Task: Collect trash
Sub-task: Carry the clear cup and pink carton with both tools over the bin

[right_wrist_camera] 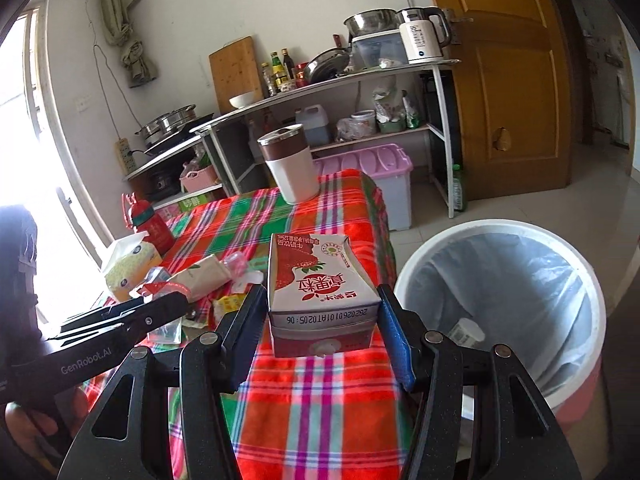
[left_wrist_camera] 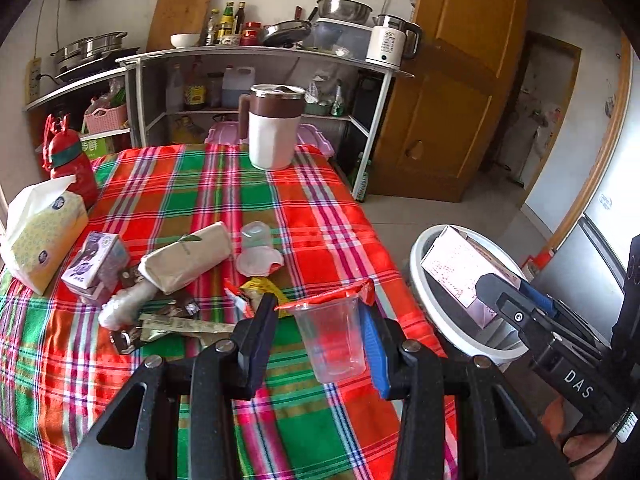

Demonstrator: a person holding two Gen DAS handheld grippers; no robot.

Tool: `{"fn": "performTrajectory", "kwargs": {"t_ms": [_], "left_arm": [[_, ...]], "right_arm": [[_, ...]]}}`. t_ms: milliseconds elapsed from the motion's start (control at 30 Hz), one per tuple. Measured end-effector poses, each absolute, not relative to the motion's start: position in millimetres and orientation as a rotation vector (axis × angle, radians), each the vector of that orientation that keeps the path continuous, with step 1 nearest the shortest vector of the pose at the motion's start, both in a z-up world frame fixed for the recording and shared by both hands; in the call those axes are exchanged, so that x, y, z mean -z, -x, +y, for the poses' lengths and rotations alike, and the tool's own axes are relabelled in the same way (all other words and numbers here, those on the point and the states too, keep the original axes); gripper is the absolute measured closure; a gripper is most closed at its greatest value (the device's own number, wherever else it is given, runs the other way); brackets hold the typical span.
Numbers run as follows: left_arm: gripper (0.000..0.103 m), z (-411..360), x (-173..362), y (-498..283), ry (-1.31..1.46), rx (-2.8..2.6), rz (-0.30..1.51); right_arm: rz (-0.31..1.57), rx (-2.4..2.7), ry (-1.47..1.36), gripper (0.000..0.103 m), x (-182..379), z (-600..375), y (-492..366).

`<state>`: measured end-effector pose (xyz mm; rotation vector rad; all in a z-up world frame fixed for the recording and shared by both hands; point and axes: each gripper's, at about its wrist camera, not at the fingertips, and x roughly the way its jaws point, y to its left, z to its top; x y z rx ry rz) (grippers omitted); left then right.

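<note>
A white jug with a brown top (left_wrist_camera: 274, 128) stands at the far end of the red and green checked cloth (left_wrist_camera: 168, 200). A red bottle (left_wrist_camera: 70, 158) stands at the left, beside a yellow pack of tissues (left_wrist_camera: 42, 236). Behind, upper middle, a white kettle (left_wrist_camera: 390, 42) sits on a grey shelf (left_wrist_camera: 256, 54). A brown wooden door (left_wrist_camera: 460, 80) fills the upper right.

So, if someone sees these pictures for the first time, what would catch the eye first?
Probably the bright plaid tablecloth with a heap of wrappers and cartons near its front edge. Next, each tool holds a piece of trash: the left tool grips a clear plastic cup, and the right tool grips a strawberry milk carton. The white lined bin stands on the floor right beside the table.
</note>
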<state>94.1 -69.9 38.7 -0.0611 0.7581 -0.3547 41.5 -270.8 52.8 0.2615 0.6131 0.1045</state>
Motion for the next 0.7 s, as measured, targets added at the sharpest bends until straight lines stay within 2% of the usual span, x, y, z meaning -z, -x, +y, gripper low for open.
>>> {"fn": "performTrajectory", "kwargs": {"t_ms": [700], "left_arm": [[0.060, -214.2, -31.7, -97.0, -0.107, 0.568, 0.788]], "right_arm": [[0.676, 0.164, -0.251, 0.047, -26.3, -386.8, -31.9]]}}
